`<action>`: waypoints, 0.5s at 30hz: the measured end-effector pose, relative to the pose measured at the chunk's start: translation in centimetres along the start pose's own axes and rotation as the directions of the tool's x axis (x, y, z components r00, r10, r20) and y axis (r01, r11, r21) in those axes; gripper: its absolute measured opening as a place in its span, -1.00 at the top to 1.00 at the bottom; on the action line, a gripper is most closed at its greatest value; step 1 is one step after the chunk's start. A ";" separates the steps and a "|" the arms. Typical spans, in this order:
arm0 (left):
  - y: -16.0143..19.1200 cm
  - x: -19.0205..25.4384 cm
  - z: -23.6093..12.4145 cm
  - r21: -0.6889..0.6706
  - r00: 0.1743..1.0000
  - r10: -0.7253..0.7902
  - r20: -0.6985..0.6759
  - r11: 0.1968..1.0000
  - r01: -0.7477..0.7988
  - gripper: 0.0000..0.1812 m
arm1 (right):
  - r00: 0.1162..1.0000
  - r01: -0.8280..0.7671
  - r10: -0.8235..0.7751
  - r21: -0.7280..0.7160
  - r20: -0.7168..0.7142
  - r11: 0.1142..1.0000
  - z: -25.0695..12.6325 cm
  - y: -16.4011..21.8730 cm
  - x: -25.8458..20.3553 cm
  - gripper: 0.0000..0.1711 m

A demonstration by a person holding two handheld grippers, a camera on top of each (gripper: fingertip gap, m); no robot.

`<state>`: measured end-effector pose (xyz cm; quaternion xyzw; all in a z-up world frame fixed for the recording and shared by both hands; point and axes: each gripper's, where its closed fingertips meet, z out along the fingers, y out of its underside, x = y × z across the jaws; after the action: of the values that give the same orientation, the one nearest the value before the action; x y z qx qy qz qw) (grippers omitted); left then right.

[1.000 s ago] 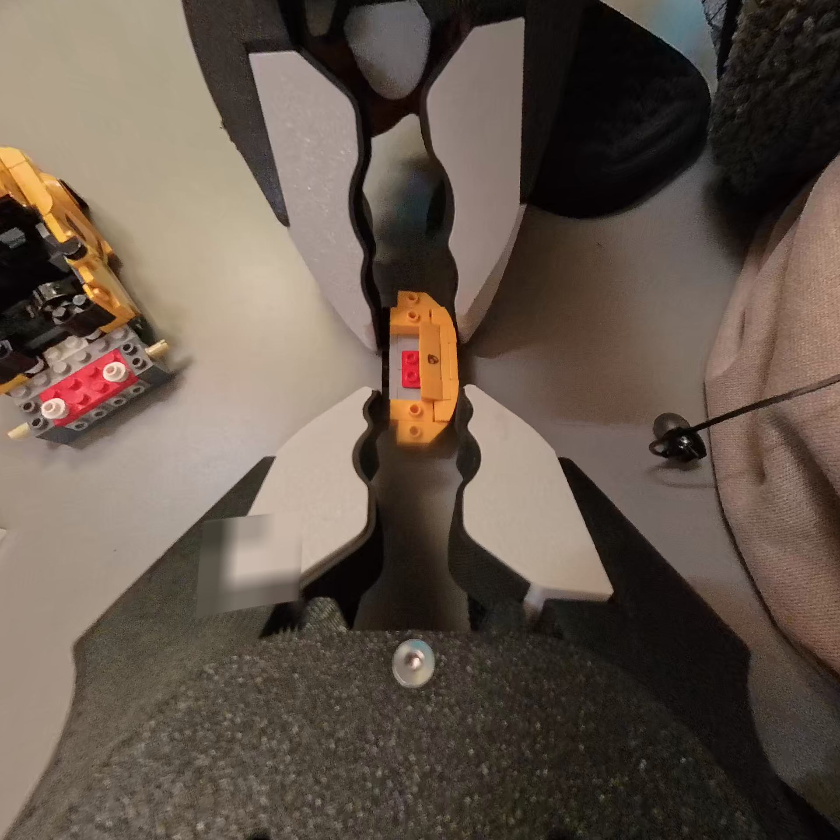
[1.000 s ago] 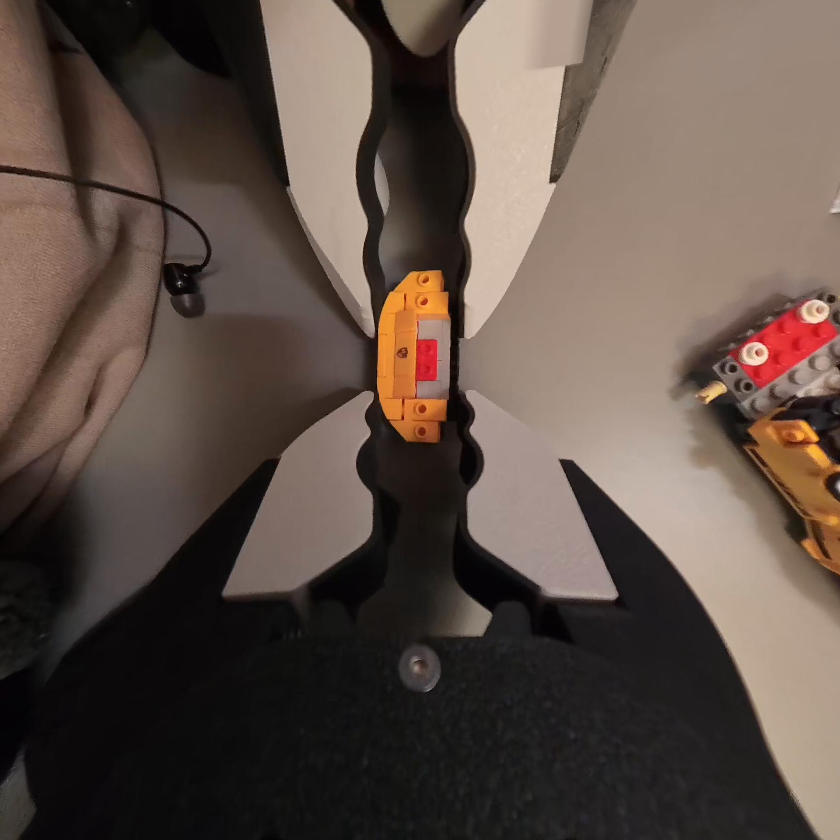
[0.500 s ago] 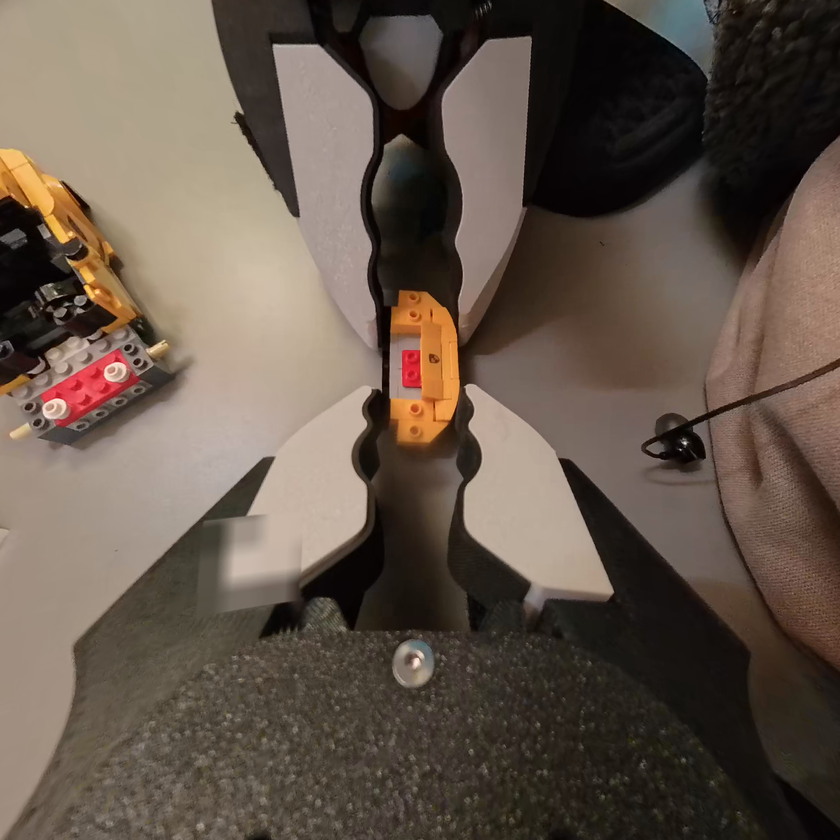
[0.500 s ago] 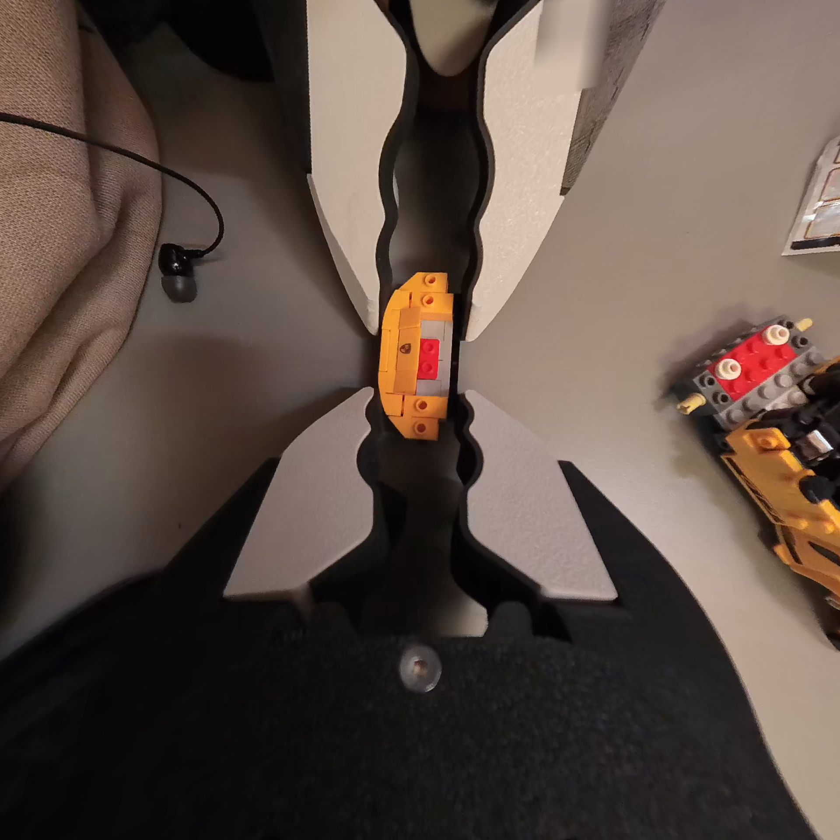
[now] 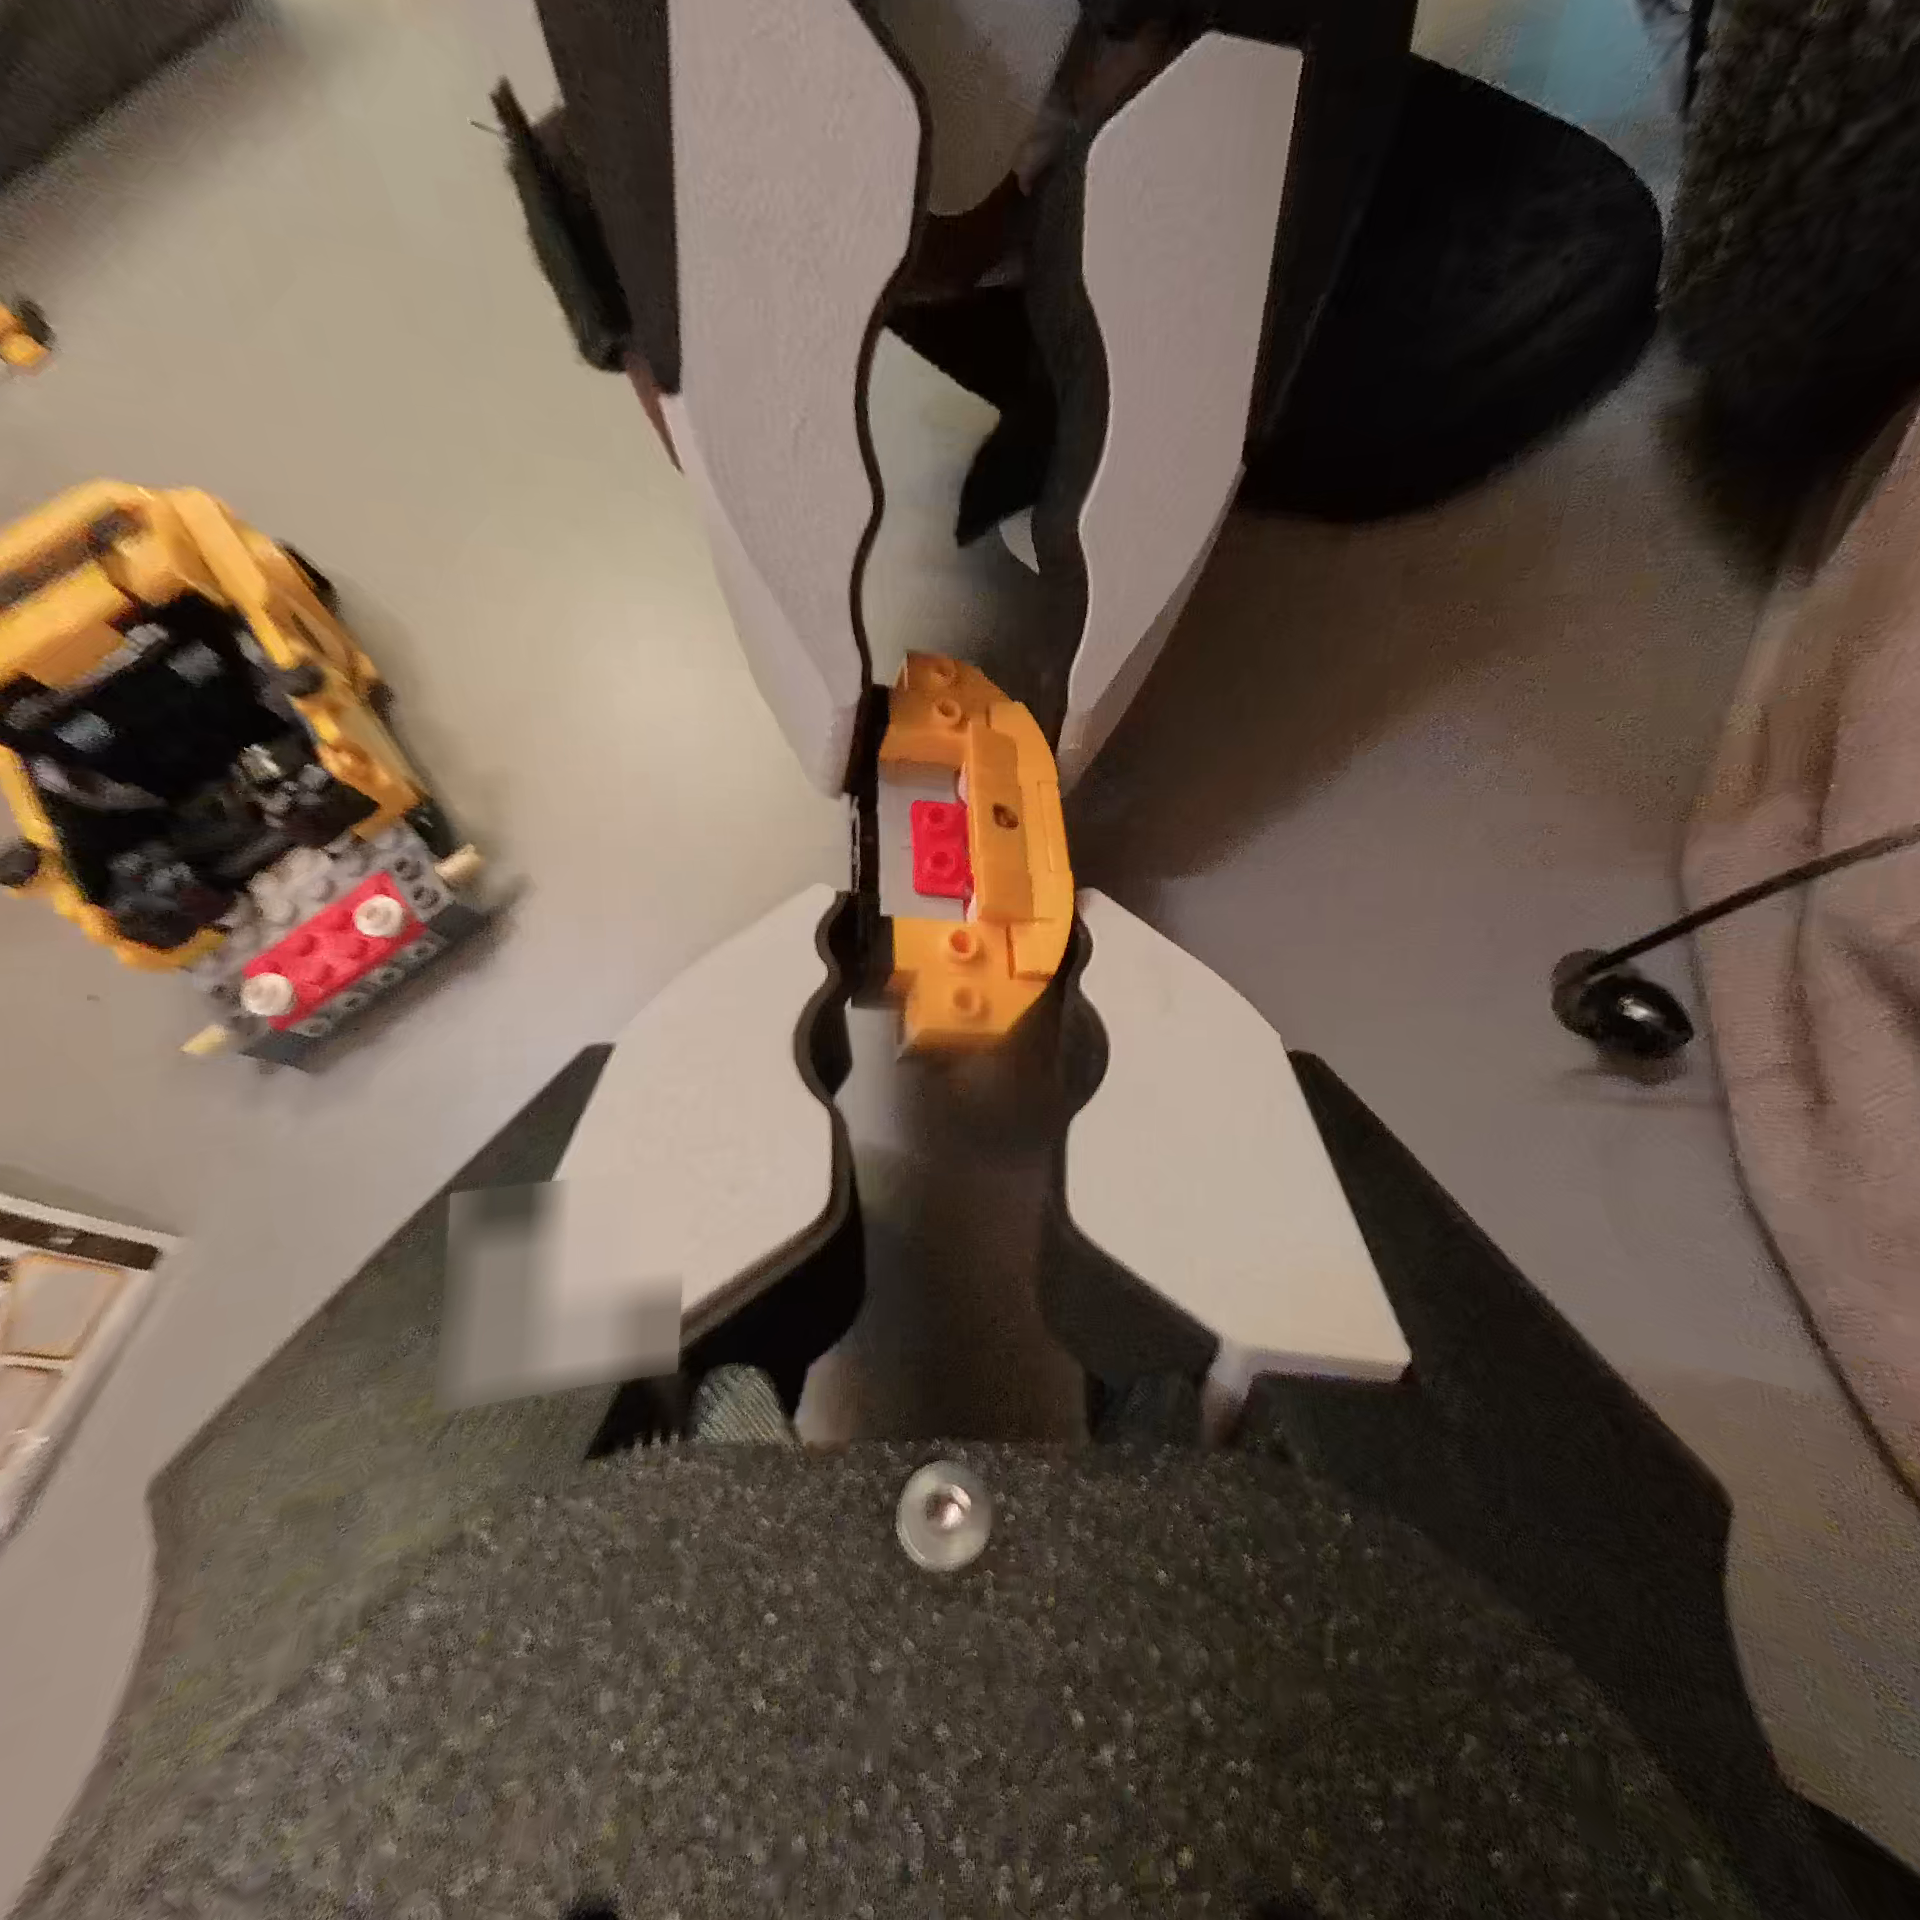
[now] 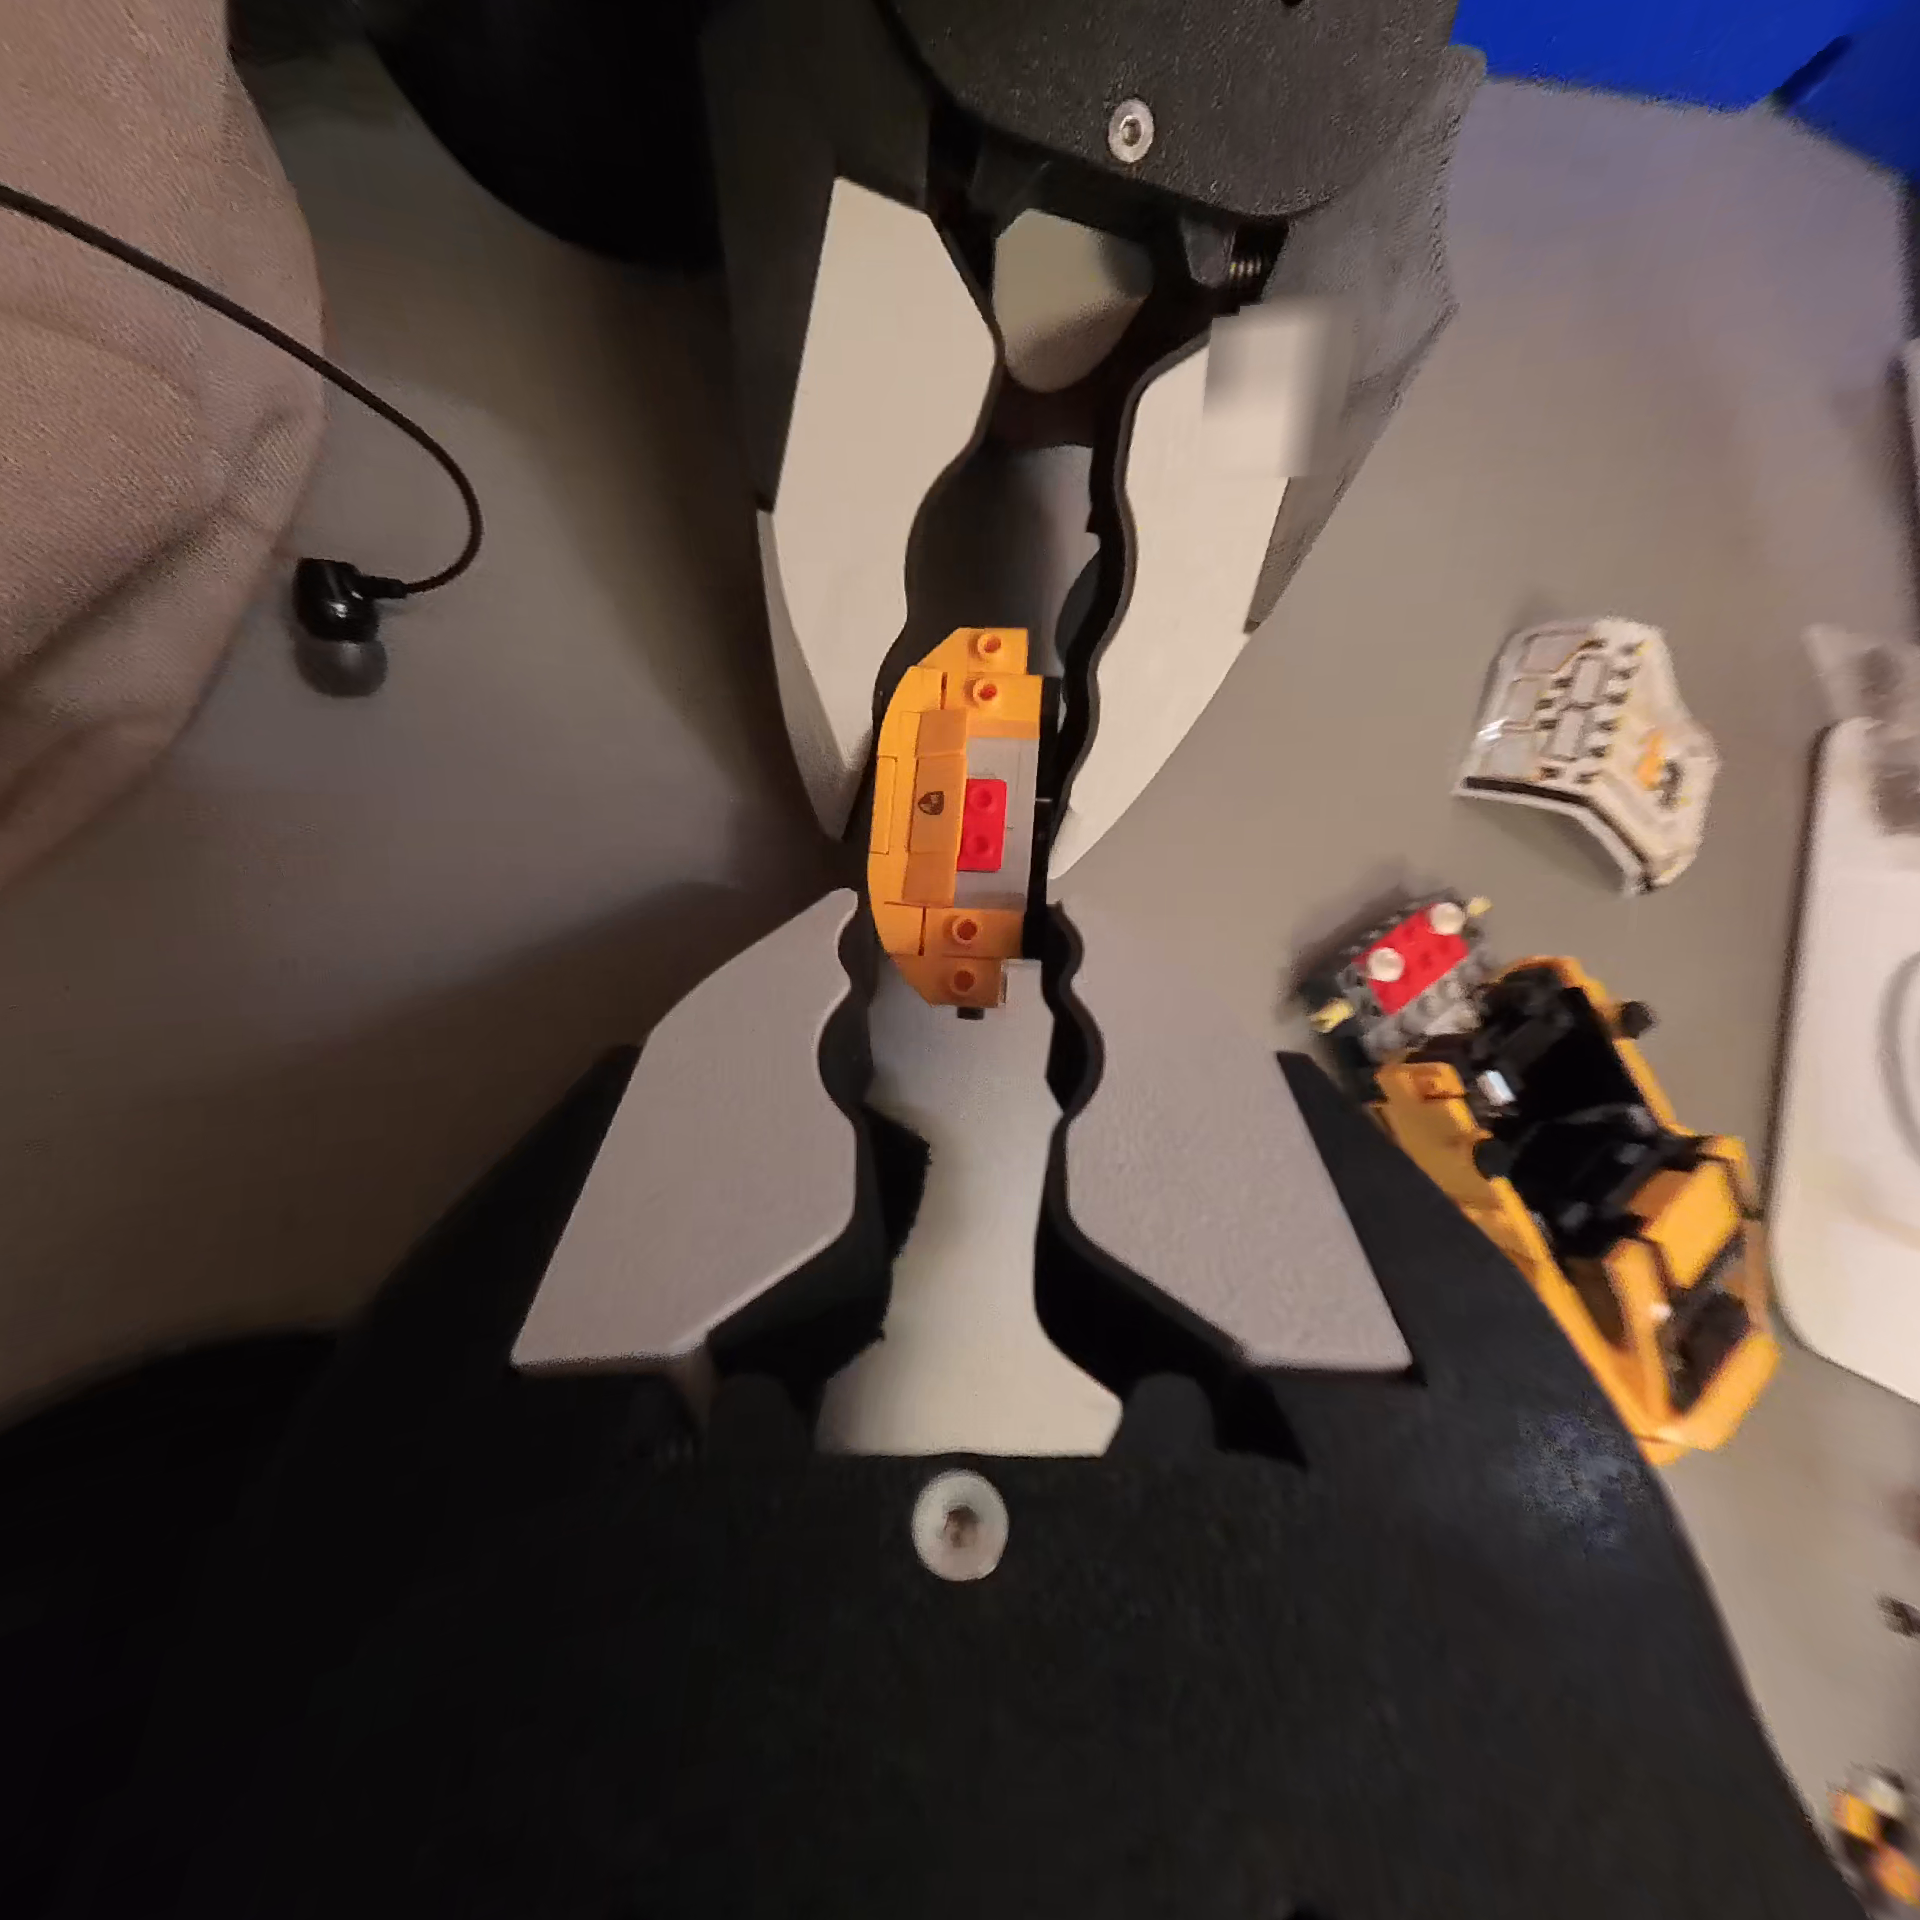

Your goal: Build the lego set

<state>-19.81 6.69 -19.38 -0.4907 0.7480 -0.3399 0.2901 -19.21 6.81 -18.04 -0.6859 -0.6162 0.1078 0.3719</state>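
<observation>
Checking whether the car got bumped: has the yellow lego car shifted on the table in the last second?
Cannot tell. The yellow lego car sits differently in both views, but the sticker sheet and earbud shift too, so the cameras moved.

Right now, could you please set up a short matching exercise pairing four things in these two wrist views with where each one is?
Things:
1. orange sub-assembly
2. yellow car body
3. black earbud
4. sticker sheet

Places:
A. on the table beside beige fabric
B. pinched between left gripper and right gripper
C. on the table beyond the car
D. on the table, red bricks on its grey end

Pairs: 1-B, 2-D, 3-A, 4-C
</observation>
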 end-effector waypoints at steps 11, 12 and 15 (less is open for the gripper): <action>-5.2 0.0 -3.0 0.246 0.956 0.217 0.198 0.933 -0.263 0.68 | 0.977 0.070 -0.027 0.202 -0.210 0.977 -3.9 -4.1 1.0 0.65; -5.1 0.1 -2.9 0.246 0.962 0.201 0.186 0.938 -0.244 0.68 | 0.977 0.063 -0.023 0.186 -0.211 0.980 -3.9 -4.0 0.9 0.65; -4.4 0.2 -2.3 0.210 0.972 0.175 0.157 0.956 -0.206 0.68 | 0.983 -0.037 0.062 0.148 -0.172 0.988 -3.4 -2.9 0.7 0.65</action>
<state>-19.31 5.75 -14.54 -0.4022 0.7271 -0.3583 0.4257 -19.21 6.05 -13.56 -0.6792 -0.5542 0.1000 0.4707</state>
